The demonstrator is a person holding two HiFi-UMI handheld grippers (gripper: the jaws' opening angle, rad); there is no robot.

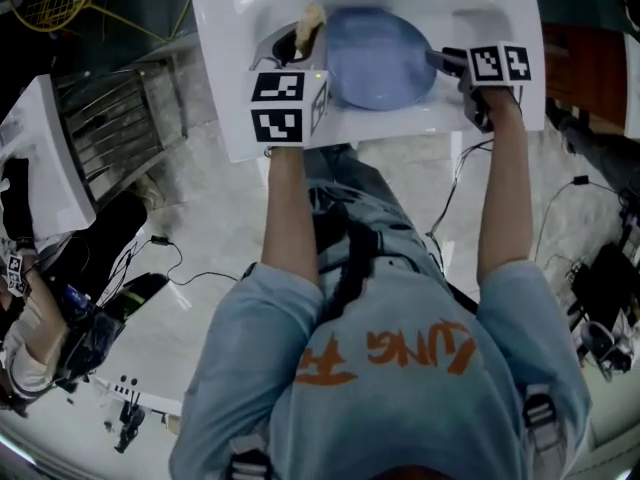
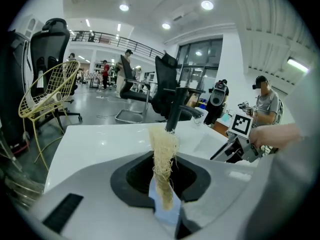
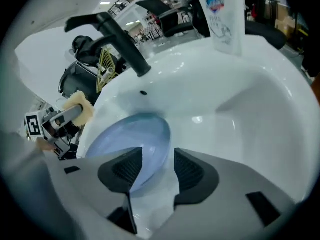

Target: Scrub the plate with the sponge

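A pale blue plate (image 1: 380, 58) lies in the white sink basin (image 1: 480, 18). In the left gripper view my left gripper (image 2: 162, 176) is shut on a tan fibrous sponge (image 2: 162, 154) that stands up between the jaws. In the head view the sponge (image 1: 308, 30) sits just left of the plate, apart from it. My right gripper (image 1: 450, 60) is at the plate's right rim. In the right gripper view it (image 3: 152, 166) is open, with the rim of the plate (image 3: 130, 139) lying between the jaws and a gap beside it.
A black faucet (image 3: 117, 34) and a white bottle with a blue label (image 3: 222, 16) stand at the back of the sink. A metal rack (image 1: 120, 118) is left of the sink. Cables lie on the floor (image 1: 180, 268), and a person (image 1: 40, 318) sits at the far left.
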